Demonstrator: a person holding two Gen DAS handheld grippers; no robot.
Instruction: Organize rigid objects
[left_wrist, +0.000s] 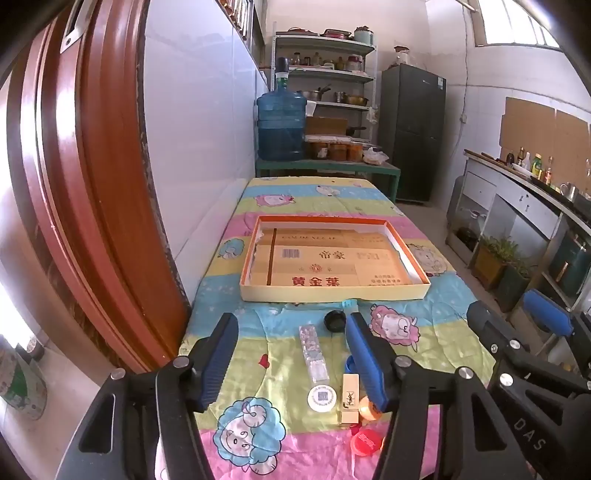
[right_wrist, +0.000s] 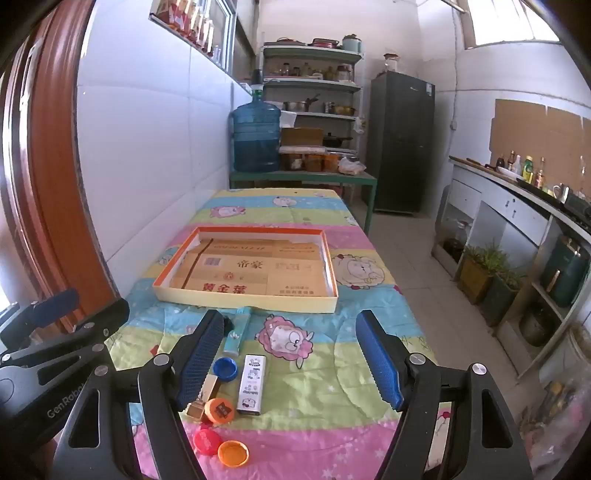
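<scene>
Both tools hover above the near end of the table, over the cartoon-print quilted cloth (right_wrist: 332, 236). The left gripper (left_wrist: 291, 354) stands spread wide and holds nothing; the right gripper (right_wrist: 290, 354) is likewise spread and empty.

The shallow orange-rimmed cardboard tray (right_wrist: 334, 273), lined with printed brown card, lies at mid-table with nothing loose in it. The rigid items lie scattered near, just short of the tray:
- a clear patterned plastic strip case (left_wrist: 313, 350)
- a round white disc with a printed code (left_wrist: 322, 398)
- a gold rectangular lipstick case (left_wrist: 349, 399)
- a white cartoon-printed rectangular tin (right_wrist: 252, 384)
- a blue bottle cap (right_wrist: 225, 368), a red cap (right_wrist: 207, 440) and an orange cap (right_wrist: 232, 453)
- a black round lid (left_wrist: 334, 320)

Judgement: the work stands at its opening step, with no item yet placed. The next move calls for lowering one gripper squarely over a single item, closing on its narrow sides, and carrying it far to the tray. The flat caps look hard to pinch off soft cloth.
</scene>
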